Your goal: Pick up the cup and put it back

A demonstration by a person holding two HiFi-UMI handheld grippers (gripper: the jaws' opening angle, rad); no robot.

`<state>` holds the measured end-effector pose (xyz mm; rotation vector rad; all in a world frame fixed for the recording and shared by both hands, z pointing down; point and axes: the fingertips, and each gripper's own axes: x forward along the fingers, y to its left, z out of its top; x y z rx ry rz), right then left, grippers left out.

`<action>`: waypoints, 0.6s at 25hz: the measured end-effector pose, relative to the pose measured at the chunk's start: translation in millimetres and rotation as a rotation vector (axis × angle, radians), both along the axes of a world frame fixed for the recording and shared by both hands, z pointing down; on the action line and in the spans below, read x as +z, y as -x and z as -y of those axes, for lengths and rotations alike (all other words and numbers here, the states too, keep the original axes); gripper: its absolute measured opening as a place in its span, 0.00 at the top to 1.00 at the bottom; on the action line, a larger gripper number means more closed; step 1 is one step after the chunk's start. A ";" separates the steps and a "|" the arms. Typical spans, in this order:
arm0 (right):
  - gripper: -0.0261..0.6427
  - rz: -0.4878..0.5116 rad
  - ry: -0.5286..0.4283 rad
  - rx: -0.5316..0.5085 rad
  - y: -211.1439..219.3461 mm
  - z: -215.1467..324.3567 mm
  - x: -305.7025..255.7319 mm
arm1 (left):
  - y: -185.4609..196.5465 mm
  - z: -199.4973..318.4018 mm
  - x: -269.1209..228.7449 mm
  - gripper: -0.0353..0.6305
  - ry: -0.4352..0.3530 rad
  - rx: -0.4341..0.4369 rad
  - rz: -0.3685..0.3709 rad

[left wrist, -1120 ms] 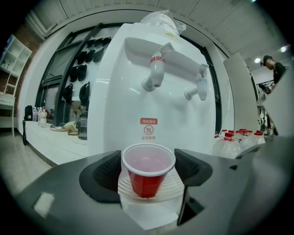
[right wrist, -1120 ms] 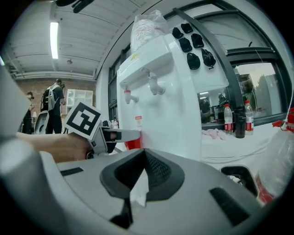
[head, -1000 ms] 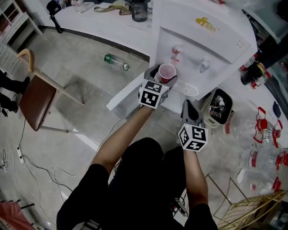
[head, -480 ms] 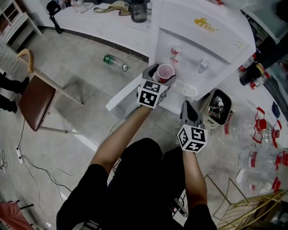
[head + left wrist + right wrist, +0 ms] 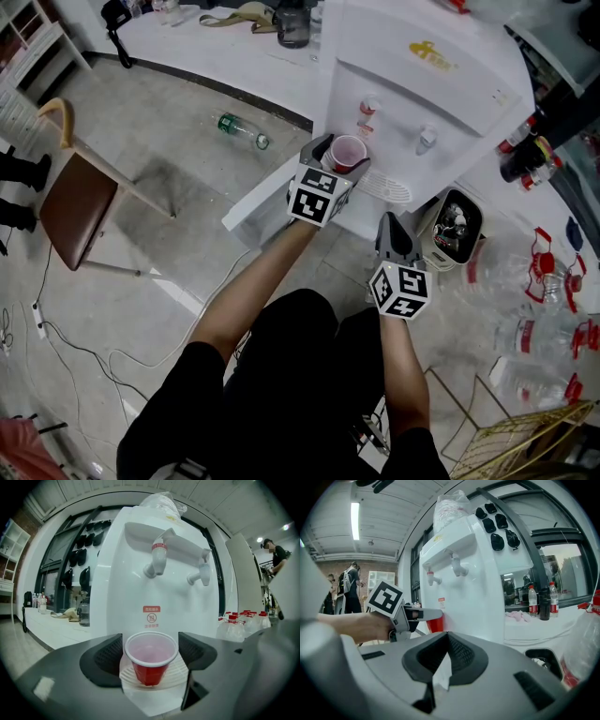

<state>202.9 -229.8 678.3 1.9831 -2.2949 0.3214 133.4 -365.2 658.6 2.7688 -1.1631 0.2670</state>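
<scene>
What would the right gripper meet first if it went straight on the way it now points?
Probably the white lower front of the water dispenser, just right of the red cup that the left gripper holds. The right gripper, jaws shut, points there with nothing between, though depth is hard to judge.

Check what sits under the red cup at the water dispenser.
The red cup stands on the dispenser's white ribbed drip tray, held between the left gripper's pads. The patch of tray directly beneath its base is covered.
</scene>
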 end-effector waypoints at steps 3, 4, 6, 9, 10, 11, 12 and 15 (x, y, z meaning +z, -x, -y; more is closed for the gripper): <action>0.97 0.000 -0.001 -0.001 -0.2 -1.4 -0.3 | -0.1 0.8 -0.8 0.42 -0.001 -0.002 0.001; 0.97 0.000 -0.001 0.000 -0.7 -1.8 -0.3 | 0.2 1.2 -1.1 0.42 -0.002 -0.003 0.001; 0.97 -0.001 0.000 0.001 -1.7 -2.3 -0.3 | 1.4 1.6 -1.5 0.41 -0.002 -0.005 0.003; 0.97 0.001 -0.001 0.003 -1.8 -2.9 -0.8 | 3.8 2.2 -2.2 0.41 -0.007 -0.009 0.002; 0.97 0.002 -0.002 0.002 -1.6 -2.9 -0.7 | 4.4 2.4 -2.9 0.41 -0.010 -0.010 0.000; 0.97 0.002 -0.002 0.001 -1.3 -2.9 -0.5 | 4.6 2.4 -3.6 0.41 -0.011 -0.009 -0.002; 0.97 0.003 -0.001 0.000 -1.1 -3.1 -0.1 | 4.2 2.1 -4.0 0.41 -0.010 -0.006 -0.004; 0.97 0.005 0.002 -0.002 0.4 -3.9 0.7 | 1.5 0.4 -4.5 0.41 -0.005 0.004 -0.006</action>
